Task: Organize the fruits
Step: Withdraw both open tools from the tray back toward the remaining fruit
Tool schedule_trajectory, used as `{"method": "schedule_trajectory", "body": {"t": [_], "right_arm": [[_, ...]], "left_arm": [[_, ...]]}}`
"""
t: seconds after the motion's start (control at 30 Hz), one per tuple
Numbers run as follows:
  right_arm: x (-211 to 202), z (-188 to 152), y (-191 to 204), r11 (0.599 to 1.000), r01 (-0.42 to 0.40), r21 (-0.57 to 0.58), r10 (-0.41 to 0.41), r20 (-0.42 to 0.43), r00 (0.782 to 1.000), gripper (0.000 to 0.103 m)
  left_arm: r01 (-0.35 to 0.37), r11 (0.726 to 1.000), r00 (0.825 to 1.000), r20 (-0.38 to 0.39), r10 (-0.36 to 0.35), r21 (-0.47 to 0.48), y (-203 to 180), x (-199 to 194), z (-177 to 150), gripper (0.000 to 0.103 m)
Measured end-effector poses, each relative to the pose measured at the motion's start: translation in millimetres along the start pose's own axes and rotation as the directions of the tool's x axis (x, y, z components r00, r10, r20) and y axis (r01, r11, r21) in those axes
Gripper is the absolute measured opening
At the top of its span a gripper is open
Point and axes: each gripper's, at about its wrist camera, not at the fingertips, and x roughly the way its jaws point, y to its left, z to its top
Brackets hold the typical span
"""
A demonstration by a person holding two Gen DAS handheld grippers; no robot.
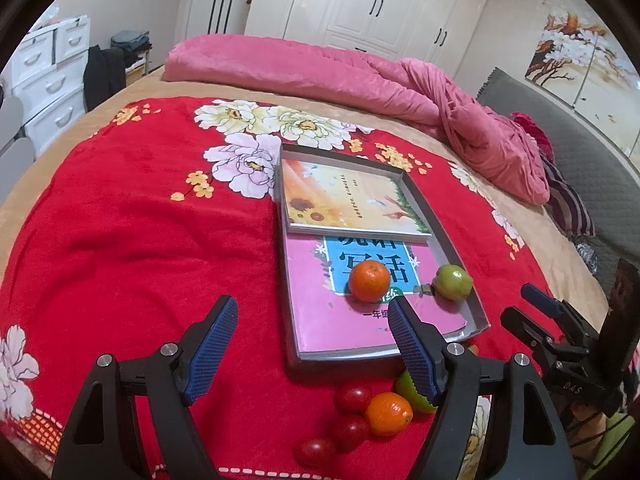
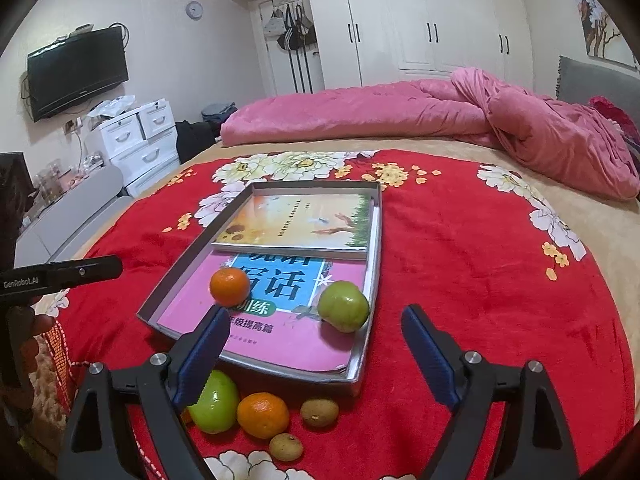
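A grey tray [image 1: 458,246] [image 2: 176,272] holding two books lies on the red blanket. An orange [image 1: 369,281] [image 2: 230,287] and a green apple [image 1: 453,282] [image 2: 343,306] sit inside it on the pink book. In front of the tray lie a second green apple [image 2: 214,402] [image 1: 406,386], a second orange [image 2: 263,415] [image 1: 388,413], two brown longans [image 2: 319,412] and three red tomatoes [image 1: 352,398]. My left gripper [image 1: 312,324] is open and empty above the blanket, left of the loose fruit. My right gripper [image 2: 316,334] is open and empty above the tray's near edge.
A rolled pink quilt [image 1: 304,72] lies across the far side of the bed. White drawers [image 2: 136,142] and a wall TV [image 2: 78,72] stand at the left, wardrobes behind. The right gripper also shows in the left wrist view [image 1: 536,308].
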Motion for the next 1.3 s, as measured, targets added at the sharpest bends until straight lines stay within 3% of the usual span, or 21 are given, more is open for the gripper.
{"method": "schedule_trajectory", "body": {"t": [0.57,1.3], "right_arm": [[-12,-13,38,0.991,-0.070,-0.114,0.068,-0.017,0.998,0.087],[-16,-34,69,0.959,-0.088,-0.269,0.068,-0.083,0.994,0.087]], "left_arm": [[0.015,1.000,0.999,-0.050,-0.014,0.021,-1,-12,-17,0.079],[0.003,0.999,0.992,-0.126,0.003,0.041,2,-19,-41,0.079]]}}
